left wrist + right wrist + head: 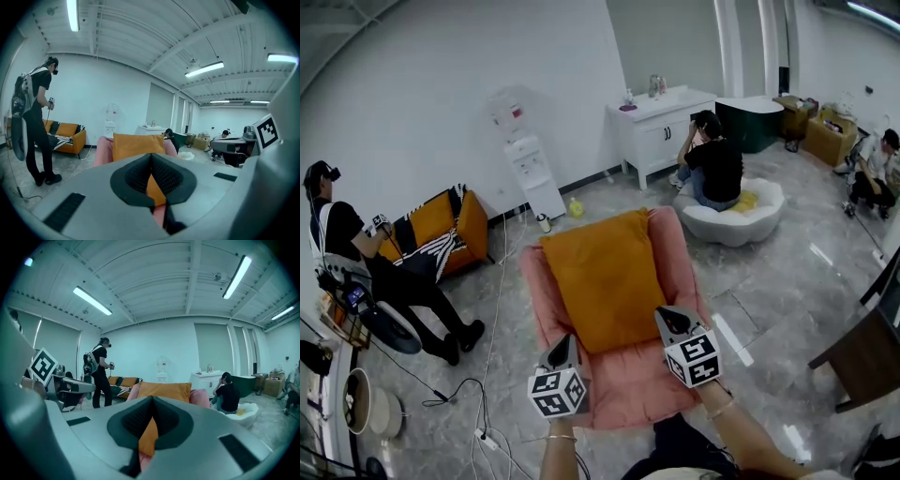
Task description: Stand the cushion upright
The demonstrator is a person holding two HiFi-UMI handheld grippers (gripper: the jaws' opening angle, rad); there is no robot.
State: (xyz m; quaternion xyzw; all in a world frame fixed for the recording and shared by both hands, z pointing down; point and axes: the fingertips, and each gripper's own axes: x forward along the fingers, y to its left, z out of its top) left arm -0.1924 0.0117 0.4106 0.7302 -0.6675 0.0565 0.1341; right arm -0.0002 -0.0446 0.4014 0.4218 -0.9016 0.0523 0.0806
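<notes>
An orange cushion (609,277) leans up against the back of a pink armchair (623,384), its lower edge on the seat. My left gripper (565,345) hovers at the cushion's lower left corner and my right gripper (667,317) at its lower right corner. In the left gripper view the jaws (151,157) meet at their tips. The cushion (136,145) stands beyond them and shows through the gap behind the tips. The right gripper view is the same: tips together (152,400), cushion (164,391) farther off. Neither gripper visibly pinches fabric.
A person in black (356,244) stands at the left by an orange sofa (441,230). A water dispenser (530,169) and white cabinet (661,127) line the wall. Another person (712,164) sits by a white floor seat (741,211). Cables (487,375) lie left of the armchair; a dark table (862,352) is right.
</notes>
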